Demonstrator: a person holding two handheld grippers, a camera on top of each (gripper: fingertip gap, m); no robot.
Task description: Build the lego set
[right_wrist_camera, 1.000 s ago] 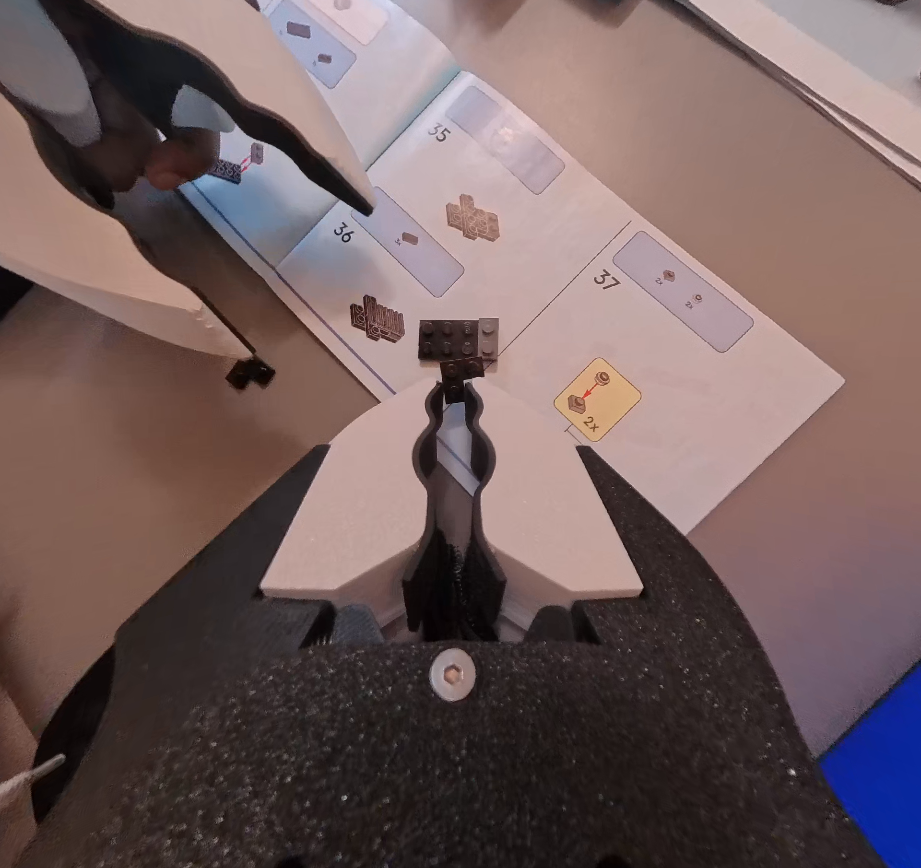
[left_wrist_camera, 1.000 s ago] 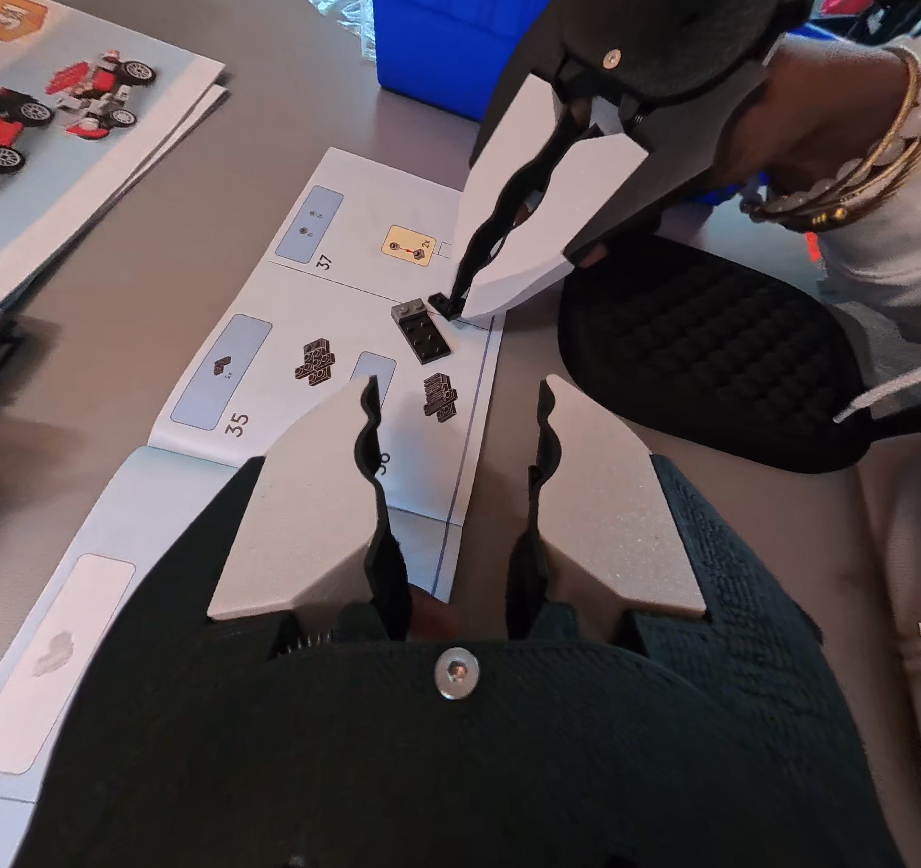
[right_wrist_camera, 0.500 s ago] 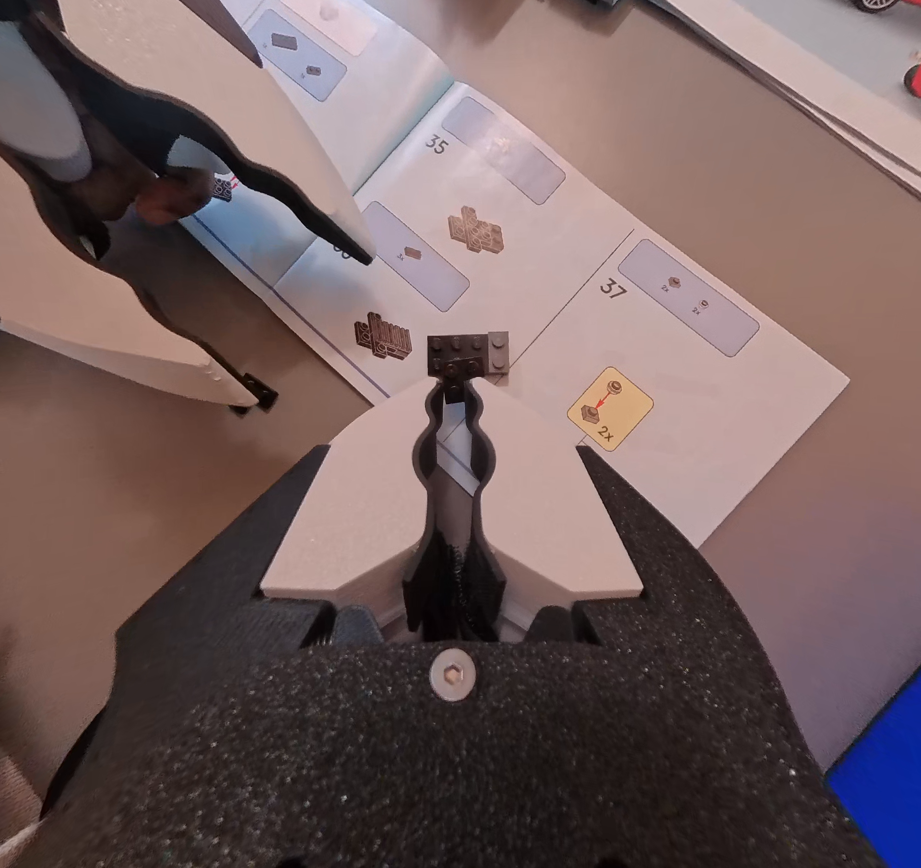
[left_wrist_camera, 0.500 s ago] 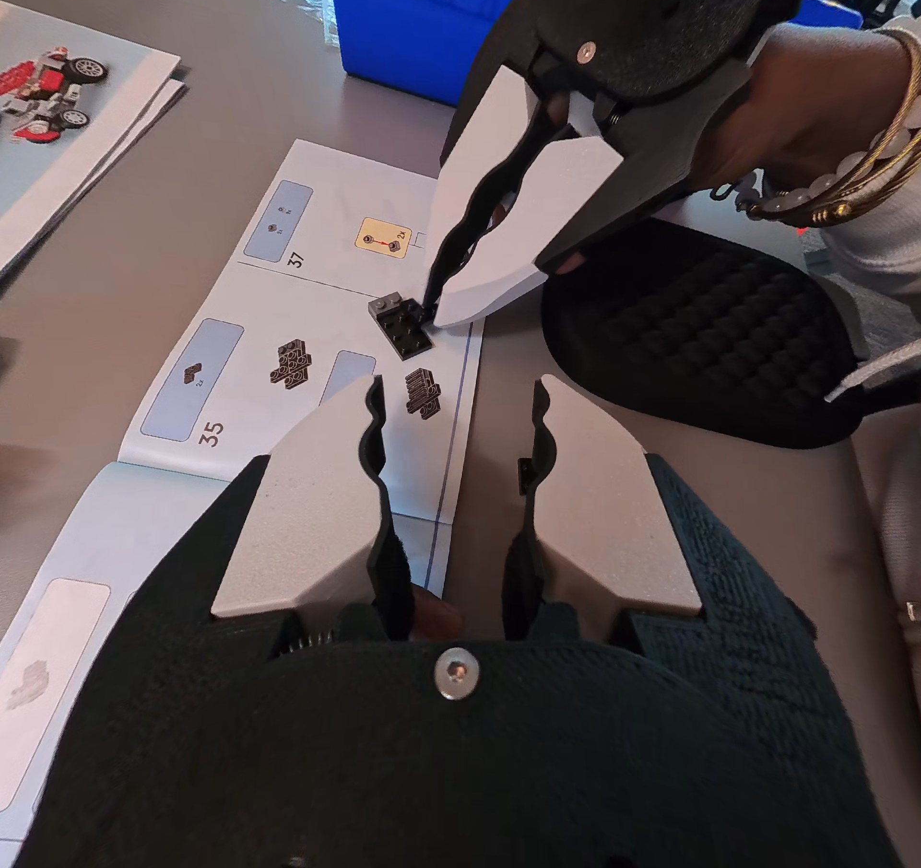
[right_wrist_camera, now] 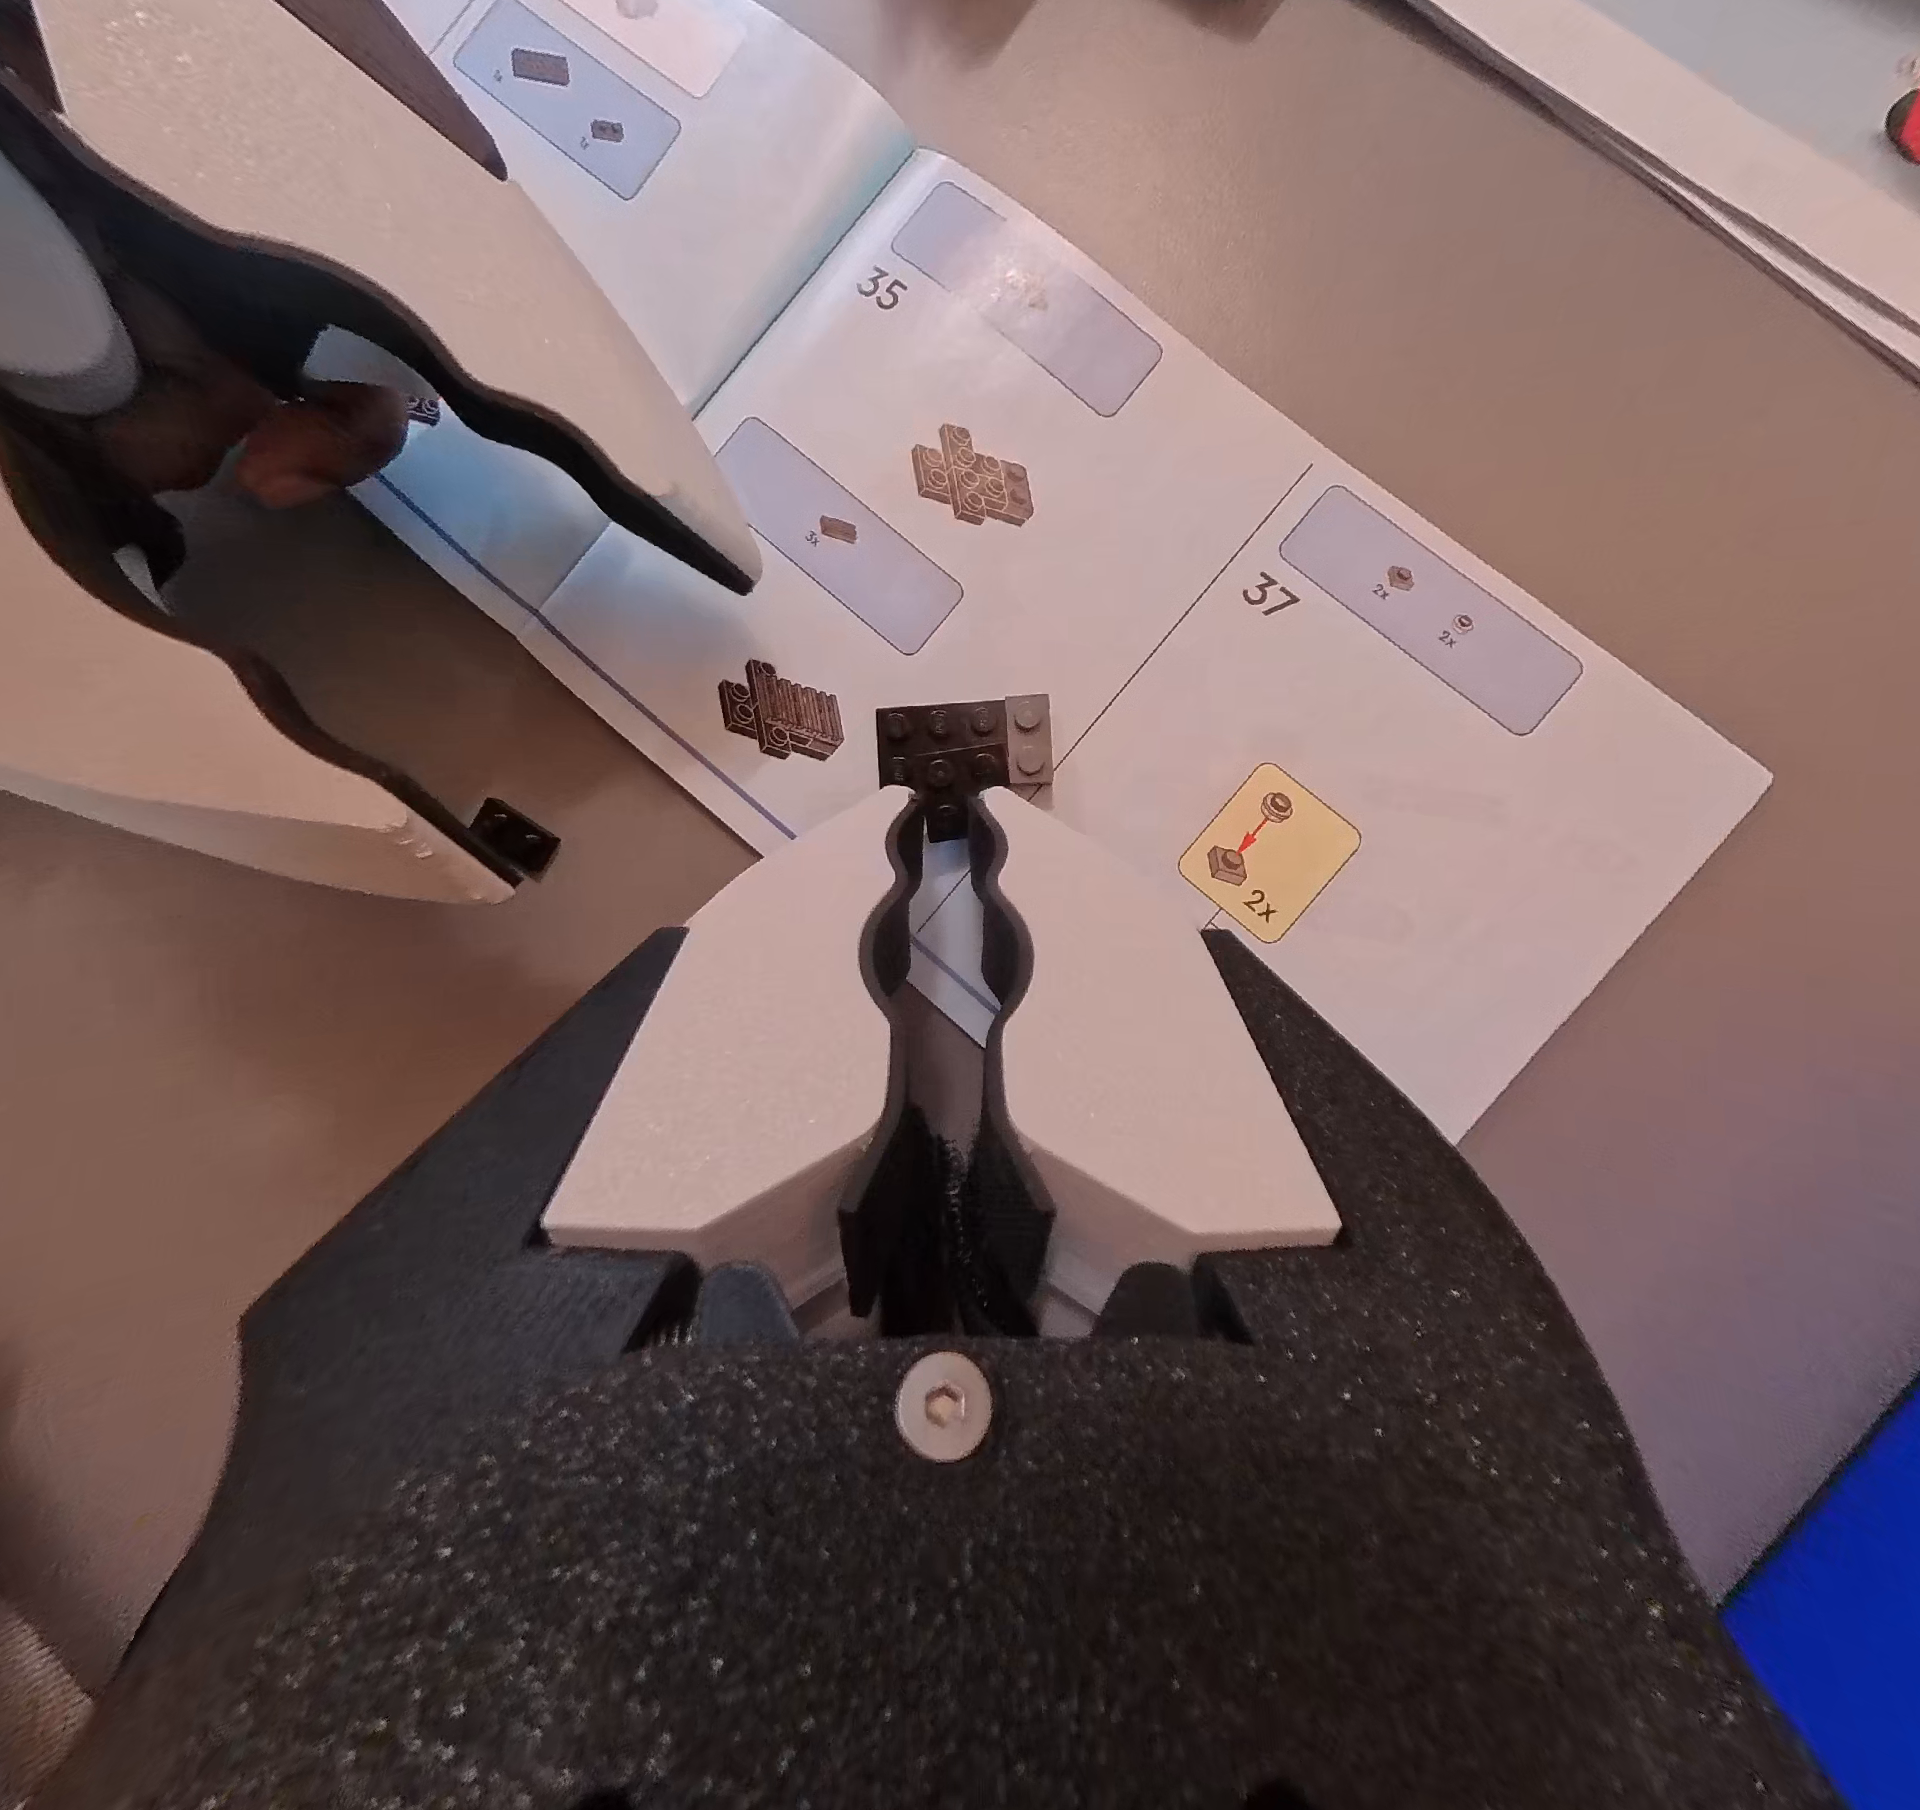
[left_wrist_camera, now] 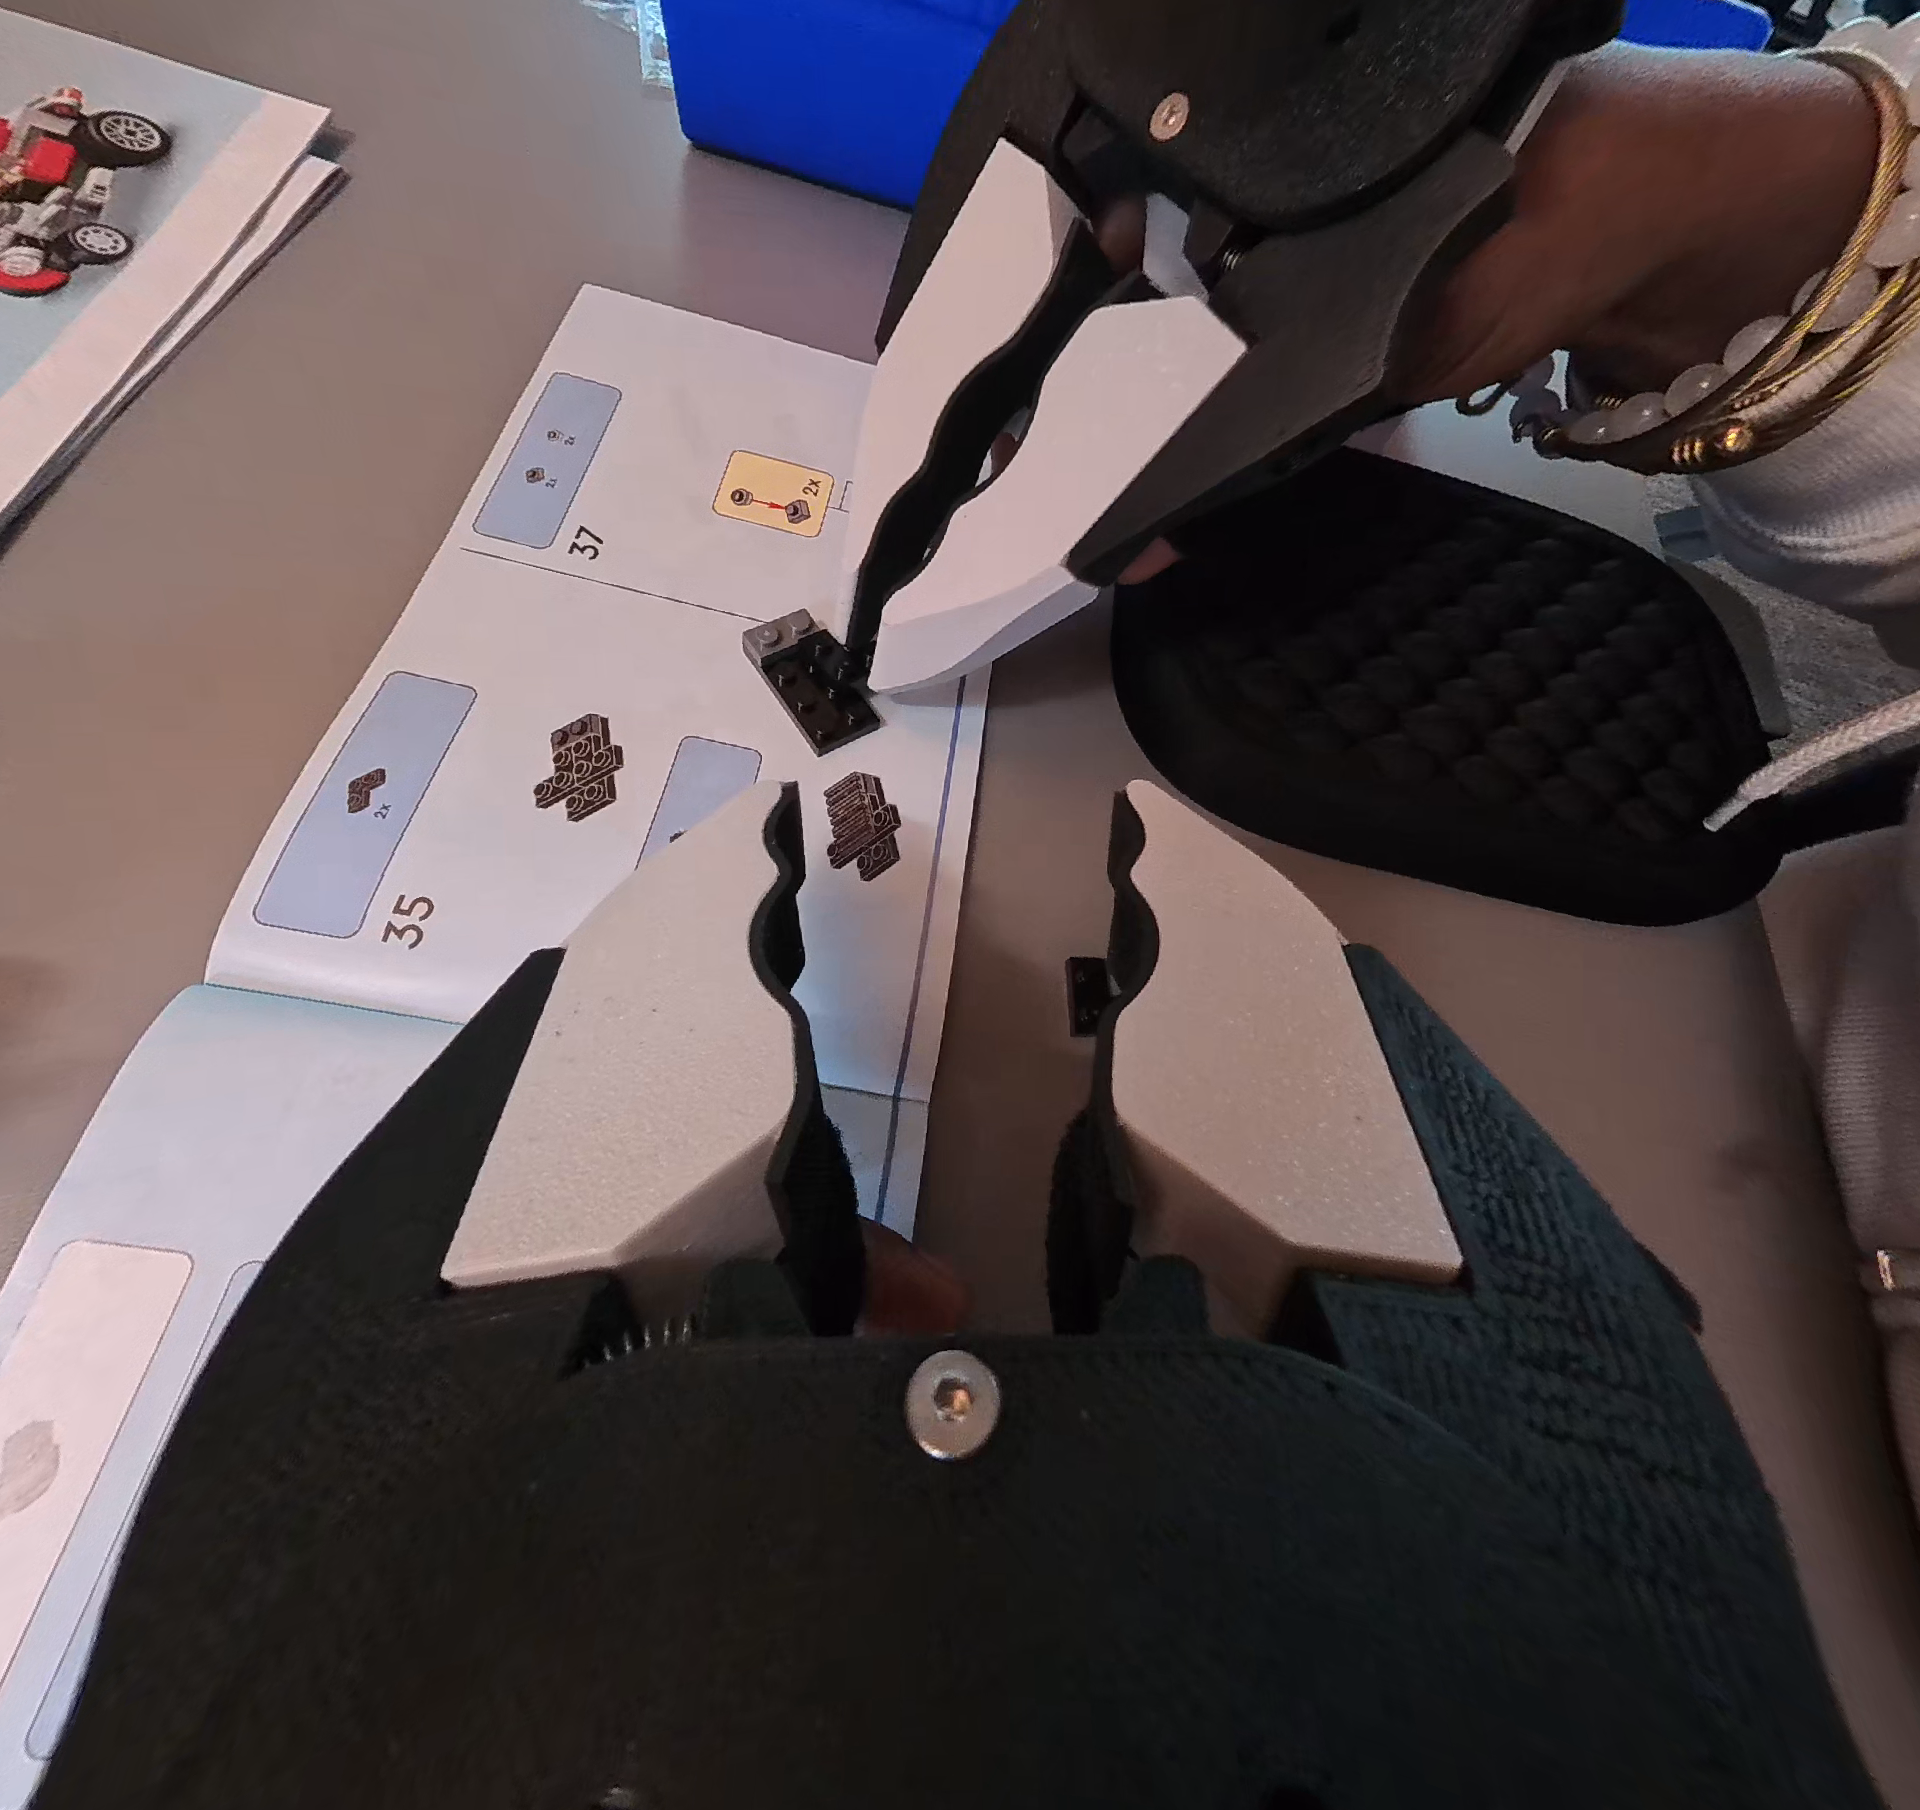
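Observation:
A black studded plate (right_wrist_camera: 935,723) with a grey plate (right_wrist_camera: 1029,734) joined at its end lies on the open instruction booklet (right_wrist_camera: 1351,825). My right gripper (right_wrist_camera: 945,810) is shut on a small black piece (right_wrist_camera: 948,773) and holds it on the plate's near edge. In the left wrist view the right gripper (left_wrist_camera: 862,664) meets the plate (left_wrist_camera: 821,695) from the right. My left gripper (left_wrist_camera: 951,804) is open and empty just in front of the plate. A small loose black piece (left_wrist_camera: 1086,997) lies on the table beside its right finger (left_wrist_camera: 1226,981), and shows in the right wrist view (right_wrist_camera: 514,830) too.
A blue bin (left_wrist_camera: 831,25) stands behind the booklet (left_wrist_camera: 623,617). A black studded pad (left_wrist_camera: 1455,700) lies at the right. More booklets (left_wrist_camera: 135,222) picturing a red car lie at the far left. A hand with bracelets (left_wrist_camera: 1662,254) holds the right gripper. There is about 5 cm between the tips of the two grippers.
The right gripper has moved its small black piece forward and down onto the black plate. The left gripper has shifted, and the loose black piece now shows beside its right finger.

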